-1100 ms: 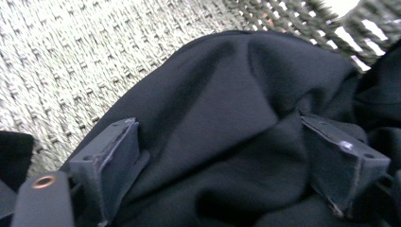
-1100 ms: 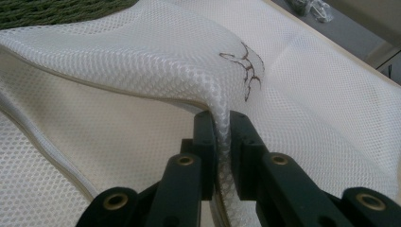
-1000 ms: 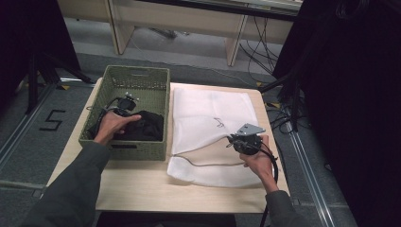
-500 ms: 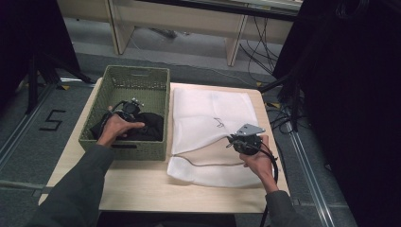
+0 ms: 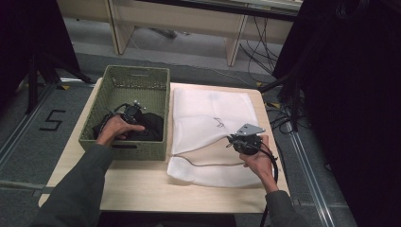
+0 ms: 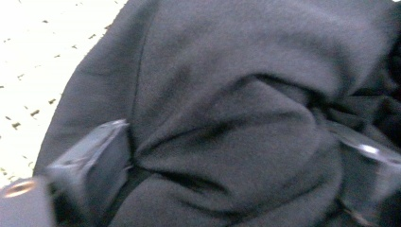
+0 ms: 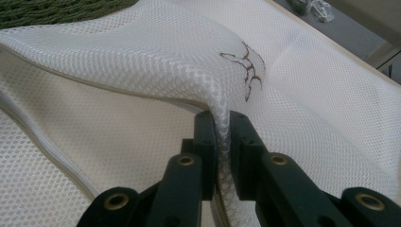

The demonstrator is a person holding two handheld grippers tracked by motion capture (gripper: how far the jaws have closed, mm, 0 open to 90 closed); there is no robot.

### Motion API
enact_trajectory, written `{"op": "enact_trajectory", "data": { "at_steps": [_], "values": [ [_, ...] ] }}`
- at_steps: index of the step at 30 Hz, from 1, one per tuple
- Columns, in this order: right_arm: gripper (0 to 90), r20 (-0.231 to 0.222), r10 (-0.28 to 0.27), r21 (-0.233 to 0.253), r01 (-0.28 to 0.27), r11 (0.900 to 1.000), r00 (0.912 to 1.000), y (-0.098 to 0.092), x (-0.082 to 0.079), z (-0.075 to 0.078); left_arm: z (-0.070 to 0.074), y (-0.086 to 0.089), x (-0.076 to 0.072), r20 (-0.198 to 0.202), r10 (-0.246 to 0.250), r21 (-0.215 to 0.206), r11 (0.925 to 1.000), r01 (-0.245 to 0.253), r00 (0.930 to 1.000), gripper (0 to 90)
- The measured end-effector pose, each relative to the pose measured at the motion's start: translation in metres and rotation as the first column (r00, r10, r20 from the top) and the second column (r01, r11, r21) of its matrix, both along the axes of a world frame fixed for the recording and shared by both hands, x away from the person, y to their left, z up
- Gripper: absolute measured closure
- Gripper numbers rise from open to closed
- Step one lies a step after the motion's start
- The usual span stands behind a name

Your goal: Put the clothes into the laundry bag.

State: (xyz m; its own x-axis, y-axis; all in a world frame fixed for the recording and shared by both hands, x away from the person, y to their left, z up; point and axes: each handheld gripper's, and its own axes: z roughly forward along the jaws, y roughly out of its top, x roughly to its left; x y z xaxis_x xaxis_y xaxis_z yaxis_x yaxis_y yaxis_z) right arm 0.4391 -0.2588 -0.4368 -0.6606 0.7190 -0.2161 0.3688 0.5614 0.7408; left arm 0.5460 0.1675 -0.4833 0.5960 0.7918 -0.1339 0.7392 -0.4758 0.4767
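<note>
A black garment lies bunched in the green woven basket on the table's left. My left gripper is down in the basket and pressed into it. In the left gripper view, dark folds of the garment bulge between the widely spread jaws of the left gripper. A white mesh bag lies flat to the right of the basket. My right gripper is shut on the bag's upper layer. In the right gripper view, the right gripper pinches a raised fold of the mesh bag.
A small brown mark is printed on the mesh near the pinched fold. Bare wooden tabletop runs along the near edge. Cables hang off the table's right side, beside dark curtains.
My left gripper has sunk a little nearer and lower onto the black garment in the basket. The right gripper has kept its hold and place.
</note>
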Motion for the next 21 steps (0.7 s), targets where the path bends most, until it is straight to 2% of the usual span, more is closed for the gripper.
{"op": "enact_trajectory", "data": {
  "at_steps": [2,5,8,10,11,14,15,16,18,19,21],
  "values": [
    [82.9,0.004,-0.004,0.001,0.004,1.0,1.0,0.0,0.0,0.0,0.001,0.0,0.0,-0.006,0.0,-0.007,1.0,0.0,1.0,22.7],
    [82.9,0.006,0.0,0.001,0.0,1.0,1.0,0.0,0.0,0.0,0.005,0.003,-0.001,0.01,-0.001,-0.012,0.9999,0.001,0.9999,50.4],
    [82.9,0.01,0.002,0.002,-0.002,1.0,1.0,0.0,0.0,0.001,0.008,0.003,-0.003,0.038,-0.005,0.009,1.0,0.005,0.9993,63.5],
    [82.9,0.018,0.008,-0.003,-0.008,1.0,0.9998,0.0,0.001,0.001,0.01,0.002,-0.003,0.044,-0.006,0.015,0.9999,0.005,0.999,65.8],
    [82.9,0.009,0.005,0.005,-0.005,1.0,0.9999,0.0,0.001,0.001,0.012,0.001,-0.003,0.052,-0.004,0.025,0.9997,0.003,0.9986,70.4],
    [82.9,0.014,0.01,0.004,-0.01,1.0,0.9999,-0.001,0.001,0.001,0.021,-0.002,-0.005,0.093,0.019,0.021,0.9996,-0.021,0.9955,73.0],
    [82.9,0.029,0.006,0.003,-0.006,1.0,0.9995,-0.001,0.002,0.002,0.03,-0.001,-0.004,0.124,0.037,0.001,0.9993,-0.038,0.9916,73.8],
    [82.9,0.029,0.006,0.003,-0.006,1.0,0.9995,-0.001,0.002,0.002,0.03,-0.001,-0.004,0.124,0.037,0.001,0.9993,-0.038,0.9916,74.2],
    [82.9,0.02,0.007,0.008,-0.007,1.0,0.9998,-0.001,0.001,0.002,0.043,0.001,-0.004,0.162,0.057,-0.023,0.9983,-0.054,0.9852,74.5],
    [82.9,0.036,0.004,0.0,-0.004,1.0,0.9993,-0.002,0.001,0.003,0.05,0.002,-0.005,0.163,0.05,-0.032,0.9985,-0.045,0.9854,74.7],
    [82.9,0.044,0.0,0.003,0.0,1.0,0.999,-0.002,0.001,0.003,0.066,0.004,-0.006,0.212,0.057,-0.037,0.998,-0.051,0.9755,74.8]
  ]
}}
